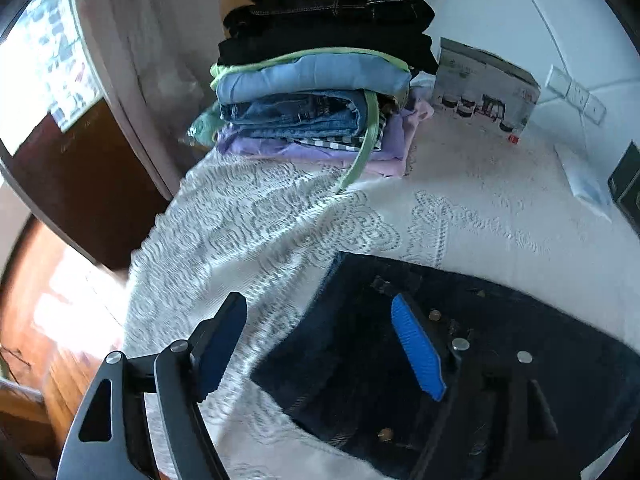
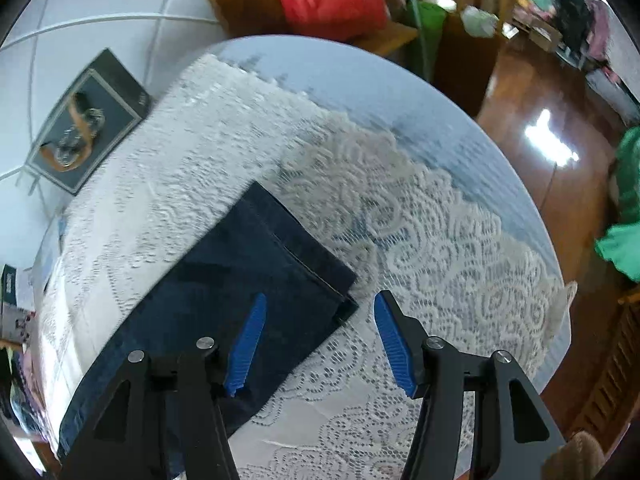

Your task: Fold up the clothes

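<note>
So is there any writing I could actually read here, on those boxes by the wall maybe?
None can be read.
White box beside the stack of folded clothes: red and dark print near its pictured jars, too blurred to read.
Dark box leaning on the wall: a small pale mark near its edge, too small to read.
Dark jeans: no label showing.
</note>
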Action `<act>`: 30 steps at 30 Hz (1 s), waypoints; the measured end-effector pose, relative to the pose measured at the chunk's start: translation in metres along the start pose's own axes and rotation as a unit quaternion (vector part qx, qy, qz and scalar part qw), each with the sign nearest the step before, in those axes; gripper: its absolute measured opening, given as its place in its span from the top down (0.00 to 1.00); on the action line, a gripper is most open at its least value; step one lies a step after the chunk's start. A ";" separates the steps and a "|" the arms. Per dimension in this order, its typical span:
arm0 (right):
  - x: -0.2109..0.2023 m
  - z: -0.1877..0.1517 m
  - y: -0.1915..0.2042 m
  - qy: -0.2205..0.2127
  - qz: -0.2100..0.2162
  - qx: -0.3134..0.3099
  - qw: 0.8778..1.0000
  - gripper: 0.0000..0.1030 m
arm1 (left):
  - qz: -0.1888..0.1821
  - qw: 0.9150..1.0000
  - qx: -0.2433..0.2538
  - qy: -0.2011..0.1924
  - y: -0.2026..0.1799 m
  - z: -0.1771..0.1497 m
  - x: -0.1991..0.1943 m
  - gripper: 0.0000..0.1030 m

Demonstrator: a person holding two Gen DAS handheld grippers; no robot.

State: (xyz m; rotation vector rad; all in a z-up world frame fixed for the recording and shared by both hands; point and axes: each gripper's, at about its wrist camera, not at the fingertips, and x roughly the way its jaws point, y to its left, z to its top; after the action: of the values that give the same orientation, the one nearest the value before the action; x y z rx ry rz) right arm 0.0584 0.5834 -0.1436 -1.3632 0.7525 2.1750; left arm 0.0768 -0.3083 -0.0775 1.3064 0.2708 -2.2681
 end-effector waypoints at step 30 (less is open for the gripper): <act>0.064 0.039 0.051 0.063 -0.038 -0.126 0.989 0.92 | 0.067 0.996 0.040 0.048 -0.055 -0.016 0.057 0.88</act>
State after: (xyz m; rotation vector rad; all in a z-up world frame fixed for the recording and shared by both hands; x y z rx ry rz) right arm -0.0255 0.5776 -0.1777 -1.6400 0.4712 2.1963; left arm 0.0369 -0.2733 -0.1386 1.4321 0.1236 -2.1276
